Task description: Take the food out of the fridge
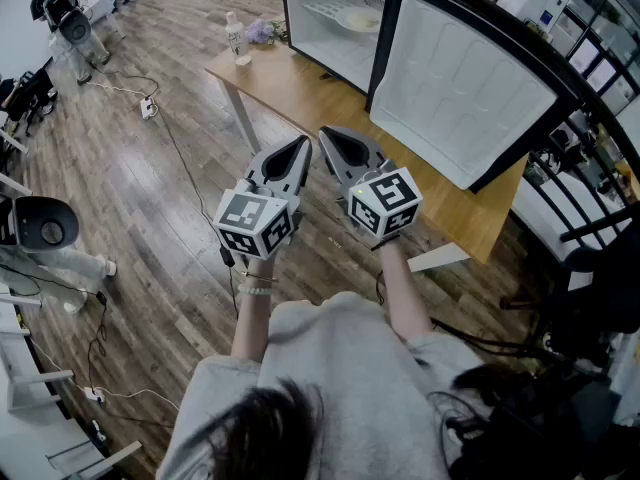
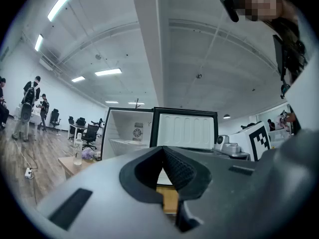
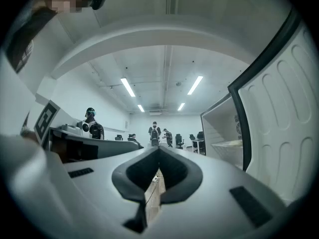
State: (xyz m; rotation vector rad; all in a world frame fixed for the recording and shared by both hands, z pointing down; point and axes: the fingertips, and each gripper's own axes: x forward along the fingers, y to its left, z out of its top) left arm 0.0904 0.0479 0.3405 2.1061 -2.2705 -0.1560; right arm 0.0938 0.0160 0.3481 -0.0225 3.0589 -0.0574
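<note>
White fridge (image 1: 320, 48) upright, door (image 1: 460, 93) swung wide open; pale plate of food (image 1: 357, 18) on wire shelf (image 1: 322, 8) inside

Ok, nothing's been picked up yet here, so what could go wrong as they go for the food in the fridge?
1. Both the left gripper and right gripper are shut; reaching in like that would likely shove the plate deeper rather than grasp it.
2. The open fridge door juts out on the right gripper's side and could get bumped.
3. The bottle stands near the table edge, easily knocked over.
</note>
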